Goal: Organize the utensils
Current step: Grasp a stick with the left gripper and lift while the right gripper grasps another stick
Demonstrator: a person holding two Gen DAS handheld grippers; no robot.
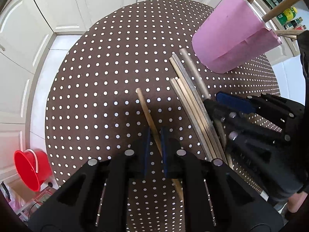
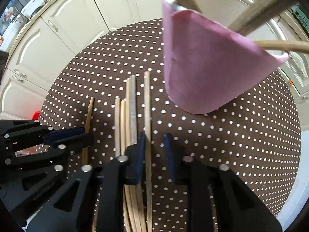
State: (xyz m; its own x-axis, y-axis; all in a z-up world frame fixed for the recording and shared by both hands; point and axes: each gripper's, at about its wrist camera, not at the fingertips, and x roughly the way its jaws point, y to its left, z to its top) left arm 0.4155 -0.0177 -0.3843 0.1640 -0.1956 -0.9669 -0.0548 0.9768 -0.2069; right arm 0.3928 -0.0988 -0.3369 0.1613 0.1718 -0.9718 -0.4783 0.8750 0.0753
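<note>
Over the dotted table, both steeply down-tilted hand-held grippers each pinch one chopstick.

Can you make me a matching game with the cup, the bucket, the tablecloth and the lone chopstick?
Things:
1. cup
2. bucket
3. tablecloth
4. lone chopstick

Descriptions:
A. brown with white dots
B. between the left gripper's fingers
C. pink, with wooden handles sticking out
D. red, on the floor beside the table

Pairs: 1-C, 2-D, 3-A, 4-B
</note>
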